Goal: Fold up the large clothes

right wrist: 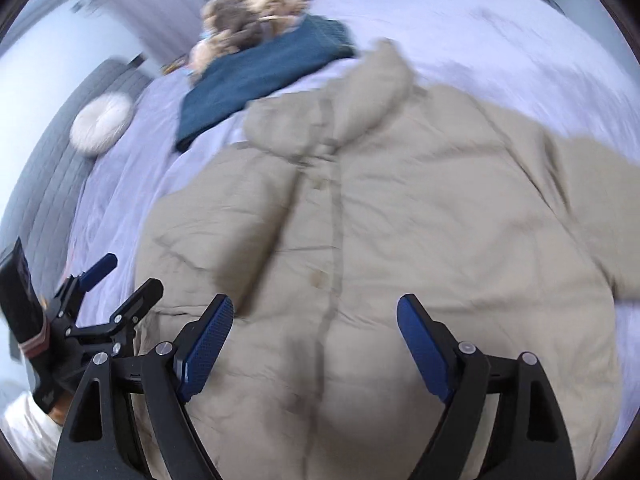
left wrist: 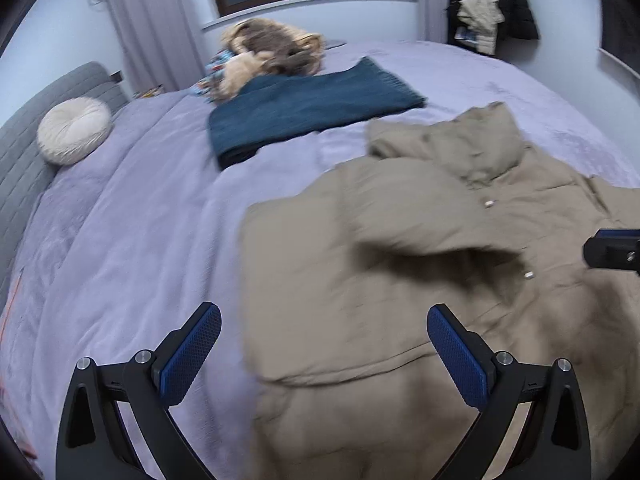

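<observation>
A large beige padded coat [left wrist: 420,280] lies front up on the lilac bed cover [left wrist: 140,220], collar toward the far side. Its left sleeve is folded across the chest. It also shows in the right wrist view [right wrist: 400,200], with the right sleeve spread to the right. My left gripper [left wrist: 324,332] is open and empty above the coat's left edge. My right gripper [right wrist: 316,320] is open and empty above the coat's lower front. The left gripper also shows in the right wrist view [right wrist: 132,280], at the lower left.
A folded dark teal knit [left wrist: 304,108] lies beyond the coat. A heap of tan and brown clothes [left wrist: 272,48] sits behind it. A round cream cushion [left wrist: 74,130] leans on the grey headboard [left wrist: 24,152]. Dark clothes hang at the far right [left wrist: 492,4].
</observation>
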{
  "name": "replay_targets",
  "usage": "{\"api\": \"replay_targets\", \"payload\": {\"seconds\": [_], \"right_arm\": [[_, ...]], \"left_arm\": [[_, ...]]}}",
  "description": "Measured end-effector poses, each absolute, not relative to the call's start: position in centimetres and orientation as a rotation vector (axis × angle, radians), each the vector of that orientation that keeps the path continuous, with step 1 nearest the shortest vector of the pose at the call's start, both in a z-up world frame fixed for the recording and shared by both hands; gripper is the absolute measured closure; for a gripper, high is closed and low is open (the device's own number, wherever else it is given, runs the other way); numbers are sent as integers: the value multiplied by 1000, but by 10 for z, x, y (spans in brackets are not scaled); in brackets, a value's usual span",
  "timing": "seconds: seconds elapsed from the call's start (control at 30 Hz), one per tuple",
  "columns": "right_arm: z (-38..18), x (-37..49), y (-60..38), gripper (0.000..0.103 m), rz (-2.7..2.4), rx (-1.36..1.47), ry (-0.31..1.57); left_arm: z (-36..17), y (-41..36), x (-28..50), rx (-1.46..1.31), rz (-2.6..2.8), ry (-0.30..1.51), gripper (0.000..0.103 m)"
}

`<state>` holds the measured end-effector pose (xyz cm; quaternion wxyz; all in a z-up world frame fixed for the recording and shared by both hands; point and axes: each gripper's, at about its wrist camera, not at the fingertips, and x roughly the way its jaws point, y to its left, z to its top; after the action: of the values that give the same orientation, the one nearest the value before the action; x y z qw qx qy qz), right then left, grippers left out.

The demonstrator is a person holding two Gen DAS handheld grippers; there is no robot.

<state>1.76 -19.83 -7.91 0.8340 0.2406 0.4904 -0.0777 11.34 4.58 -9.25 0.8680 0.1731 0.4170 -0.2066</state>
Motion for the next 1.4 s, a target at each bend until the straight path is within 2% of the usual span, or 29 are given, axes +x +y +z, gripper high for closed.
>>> {"api": "replay_targets", "payload": {"seconds": [0.13,0.27,0.43,0.5,0.67,0.83,0.97,1.0,1.03,1.07,1.1,1.13,1.17,1.27,1.4], "right_arm": [[-74,62,-138,16,-101,255,1067],[-90,111,-78,16,-100,-41,1114],[-106,144,-72,16,-176,-130,1106],[-94,144,-92,17,-260,-64,1049],[-76,100,-184,17,-471,378,901],[-115,53,-248,18,-509,776,958],[-115,17,-265,18,-508,892,935],[-113,12,-266,18,-510,888,933],[-107,5,-266,18,-510,877,928],[-103,2,-267,24,-510,863,921],[-98,1,-267,48,-506,842,911],[-91,3,-266,64,-493,809,908],[-87,9,-264,84,-469,771,917],[-90,32,-250,89,-369,686,975],[-120,56,-230,89,-338,517,1095]], "left_arm": [[-124,90,125,401,-323,978,0],[-155,86,131,464,-266,981,0],[-167,104,160,240,-144,1032,0],[-173,108,161,201,-148,1045,0],[-177,107,160,197,-164,1043,0],[-168,112,159,196,-213,1101,0],[-139,131,148,153,-318,1125,0],[-129,135,147,134,-332,1110,3],[-118,138,147,114,-341,1089,11],[-110,137,149,95,-358,1078,17],[-104,134,154,78,-371,1070,30],[-100,127,162,57,-392,1063,44],[-99,119,169,43,-416,1061,48],[-113,84,185,62,-452,1053,51],[-161,49,196,165,-441,1104,50]]}}
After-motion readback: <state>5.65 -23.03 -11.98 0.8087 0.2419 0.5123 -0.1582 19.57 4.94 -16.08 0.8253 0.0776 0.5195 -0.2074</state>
